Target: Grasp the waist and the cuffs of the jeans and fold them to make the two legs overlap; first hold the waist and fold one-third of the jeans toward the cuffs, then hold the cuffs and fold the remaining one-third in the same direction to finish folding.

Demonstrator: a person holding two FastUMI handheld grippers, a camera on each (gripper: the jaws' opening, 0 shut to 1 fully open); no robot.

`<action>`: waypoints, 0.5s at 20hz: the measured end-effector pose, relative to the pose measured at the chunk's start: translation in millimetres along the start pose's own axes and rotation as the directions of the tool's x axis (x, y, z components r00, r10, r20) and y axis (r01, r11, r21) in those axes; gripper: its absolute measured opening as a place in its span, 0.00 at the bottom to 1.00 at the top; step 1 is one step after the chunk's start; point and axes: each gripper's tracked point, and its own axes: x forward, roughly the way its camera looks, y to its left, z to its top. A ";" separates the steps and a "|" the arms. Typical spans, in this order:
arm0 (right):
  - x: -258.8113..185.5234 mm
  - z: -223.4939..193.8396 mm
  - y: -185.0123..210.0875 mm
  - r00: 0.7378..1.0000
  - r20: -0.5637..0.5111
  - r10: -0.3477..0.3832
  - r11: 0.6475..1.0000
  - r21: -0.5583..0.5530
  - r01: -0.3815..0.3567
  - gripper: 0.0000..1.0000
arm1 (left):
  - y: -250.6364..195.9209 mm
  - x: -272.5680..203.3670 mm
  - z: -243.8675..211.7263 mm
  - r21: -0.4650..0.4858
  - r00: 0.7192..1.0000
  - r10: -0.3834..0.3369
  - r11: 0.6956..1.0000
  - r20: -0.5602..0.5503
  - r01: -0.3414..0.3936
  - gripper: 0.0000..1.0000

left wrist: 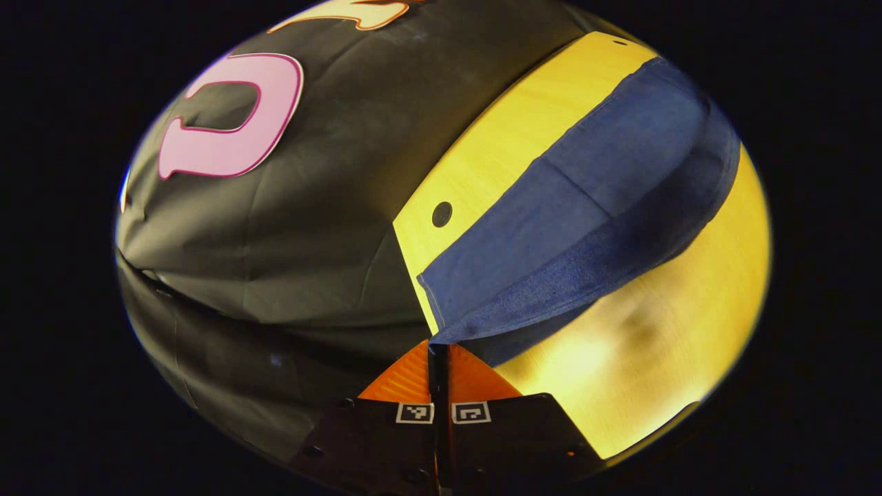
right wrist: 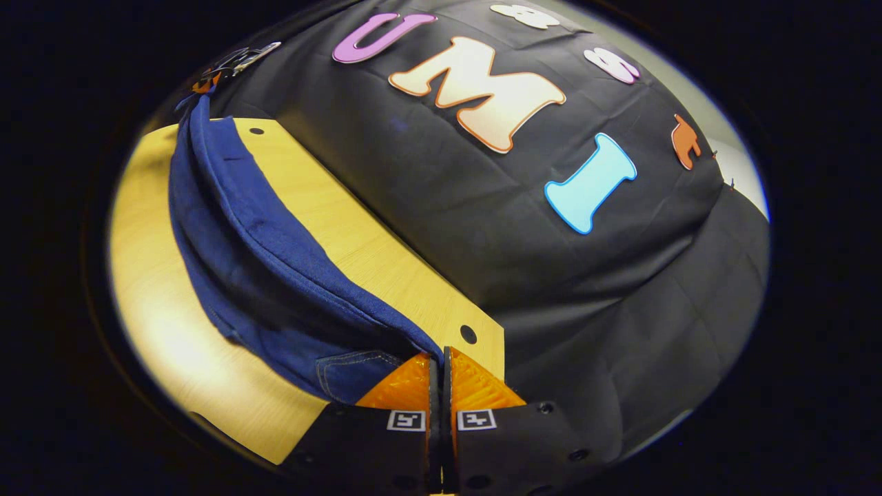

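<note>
Dark blue jeans (left wrist: 586, 207) stretch lengthwise over the wooden table (left wrist: 496, 138). In the left gripper view my left gripper (left wrist: 438, 353) is shut on a corner of the cuff end, whose hemmed edge runs off to the right. In the right gripper view my right gripper (right wrist: 439, 358) is shut on the waist end of the jeans (right wrist: 262, 262), with pocket stitching just left of its fingers. The cloth sags in a long fold between the two ends. The left gripper (right wrist: 231, 63) shows small at the jeans' far end, top left.
The table (right wrist: 358, 255) has round holes near its back corners. The black cloth wall (right wrist: 551, 241) hangs close behind its back edge. Bare, brightly lit wood lies in front of the jeans in both views.
</note>
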 end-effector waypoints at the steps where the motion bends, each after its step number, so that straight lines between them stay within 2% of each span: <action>1: 11.0 1.4 1.2 1.000 -0.016 -0.009 1.000 0.014 0.009 0.02 | 1.8 12.1 8.3 -0.005 1.000 -0.001 1.000 0.008 0.002 0.00; 5: 50.6 0.2 13.9 0.996 -0.085 -0.033 0.999 0.037 0.036 0.02 | -3.3 68.6 28.7 0.003 0.999 -0.025 1.000 0.023 0.025 0.00; 10: 95.7 -12.6 40.4 0.987 -0.159 -0.011 0.998 0.064 0.021 0.03 | -41.7 121.8 51.2 0.027 0.995 -0.088 0.996 0.038 0.087 0.00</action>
